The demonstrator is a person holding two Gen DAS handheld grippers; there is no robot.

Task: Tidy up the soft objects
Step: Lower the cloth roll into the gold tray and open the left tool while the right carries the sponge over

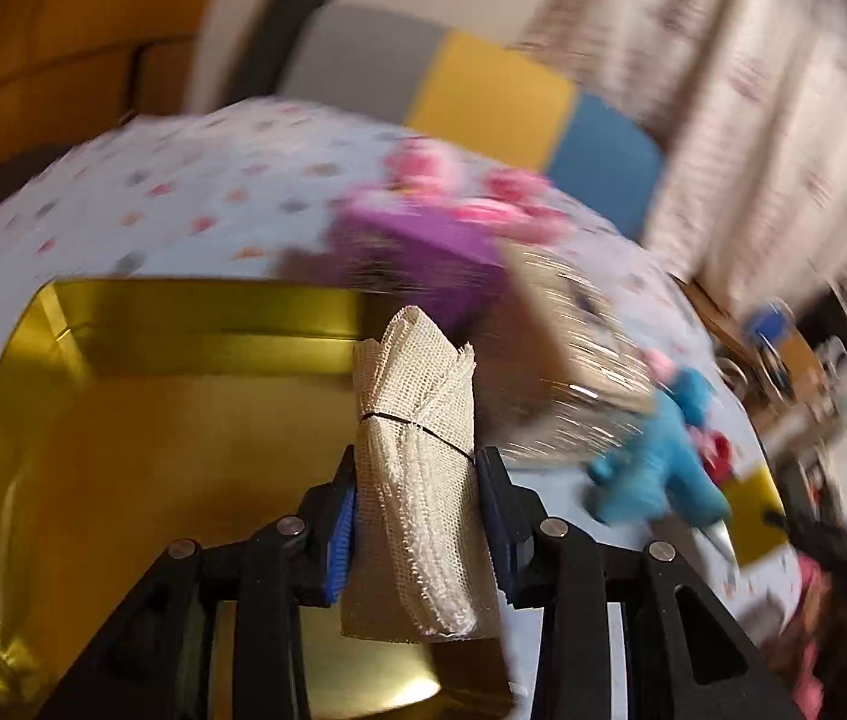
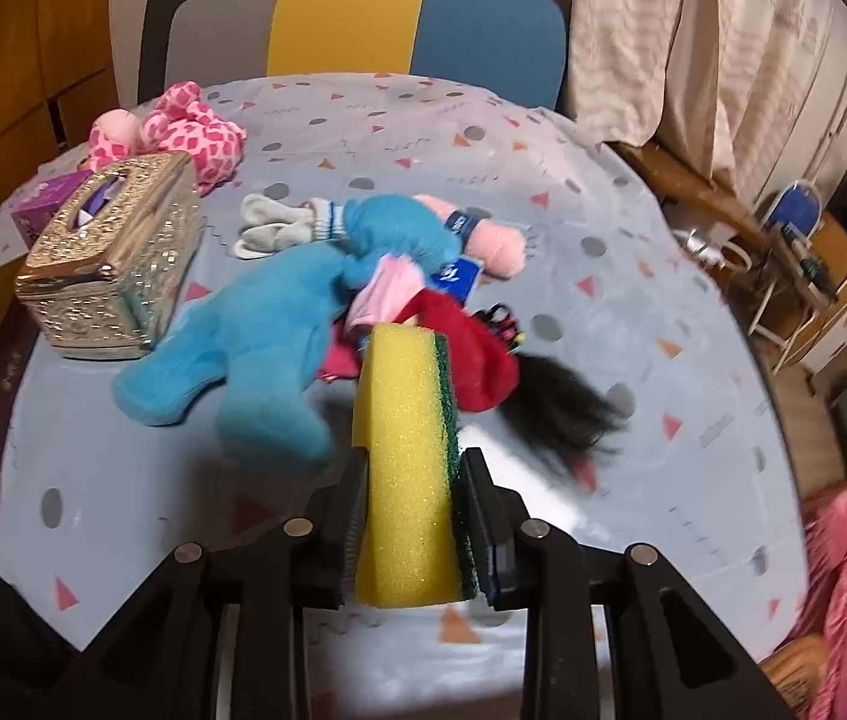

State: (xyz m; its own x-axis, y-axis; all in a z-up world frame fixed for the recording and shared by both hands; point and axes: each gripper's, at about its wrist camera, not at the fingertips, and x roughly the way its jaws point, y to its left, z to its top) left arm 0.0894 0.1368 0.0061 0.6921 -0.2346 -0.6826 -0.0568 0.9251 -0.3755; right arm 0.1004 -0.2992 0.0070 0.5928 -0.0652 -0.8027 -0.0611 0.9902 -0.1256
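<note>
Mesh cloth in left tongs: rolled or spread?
Rolled: the mesh cloth is a tight bundle with a band around it, clamped in the left tongs.

Ahead of me, a gold tissue box (image 2: 111, 258) sits near the table's (image 2: 603, 192) left edge, a purple box (image 2: 45, 207) just behind it. A chair (image 2: 363, 24) with grey, yellow and blue panels stands at the far edge. Curtains (image 2: 663, 30) hang beyond the far right corner.

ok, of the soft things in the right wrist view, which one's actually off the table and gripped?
The yellow sponge with the green scouring side, clamped in the right gripper. The blue plush and pink plush lie on the table.
</note>
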